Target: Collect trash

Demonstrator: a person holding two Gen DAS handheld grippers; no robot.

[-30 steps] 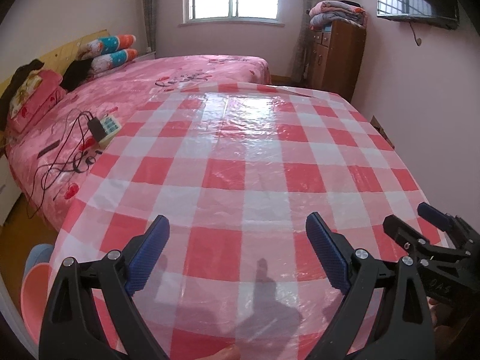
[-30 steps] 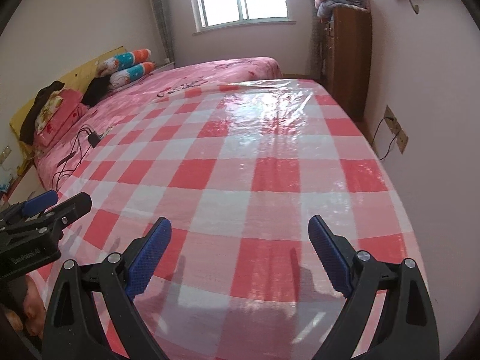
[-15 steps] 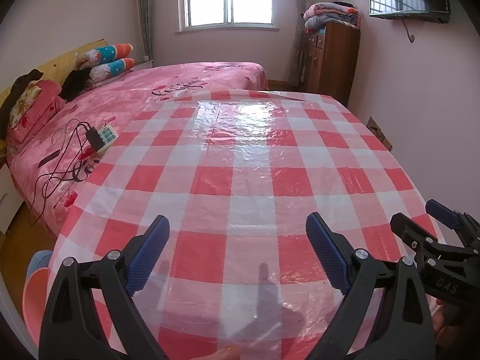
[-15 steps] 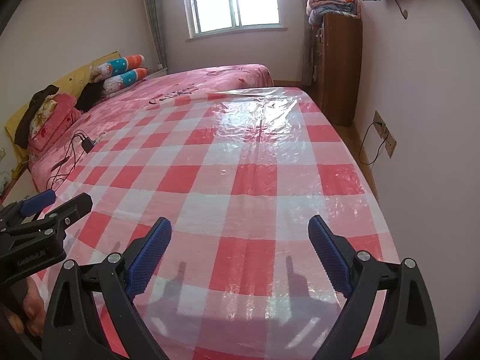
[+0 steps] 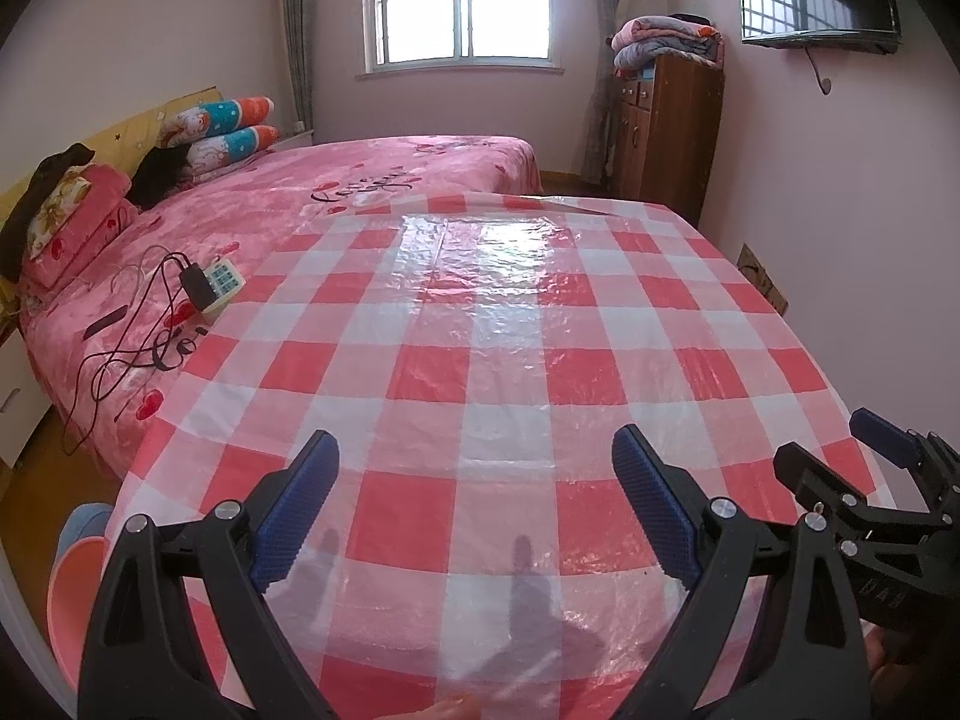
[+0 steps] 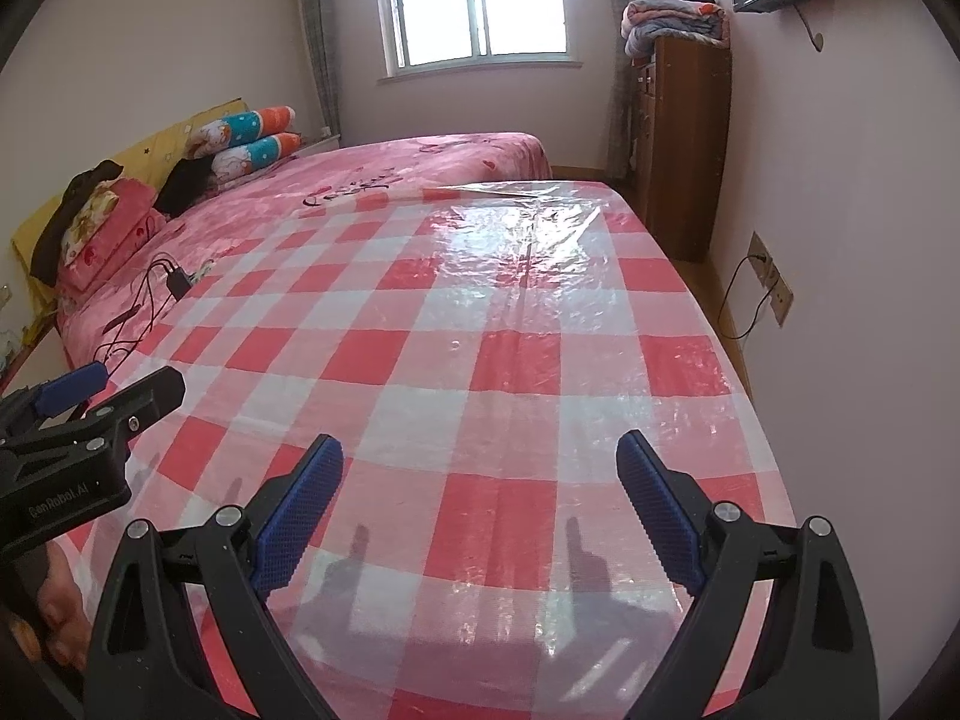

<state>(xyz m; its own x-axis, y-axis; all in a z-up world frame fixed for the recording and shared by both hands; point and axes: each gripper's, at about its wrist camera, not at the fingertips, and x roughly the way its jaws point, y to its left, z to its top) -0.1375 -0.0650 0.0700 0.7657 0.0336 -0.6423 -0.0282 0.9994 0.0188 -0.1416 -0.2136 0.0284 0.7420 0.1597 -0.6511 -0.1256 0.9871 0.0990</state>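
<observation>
Two grippers hang side by side above the near edge of a table, both with jaws spread wide and nothing between them: the left gripper (image 5: 474,504) at 6 o'clock in its own view, the right gripper (image 6: 480,504) likewise in its own. Each shows in the other's camera, the right one at 4 o'clock of the left view and the left one at 8 o'clock of the right view.

No trash is visible in either view. The red-and-white checked plastic tablecloth (image 5: 480,360) is bare from near edge to far edge, glossy and wrinkled, with glare toward 12 o'clock. How the trash will handle, and where to grip it, cannot be judged until something turns up. The cloth itself looks thin and slick, so anything light lying on it would probably slide rather than resist a pinch.

As for containers, a pink basin (image 5: 72,588) sits on the floor at 8 o'clock of the left view, beside something blue; its contents are cut off. No bin shows.

At 10 o'clock the bed (image 5: 288,222) carries a power strip (image 5: 222,282) with tangled black cables (image 5: 120,354), which do not look like trash.
</observation>
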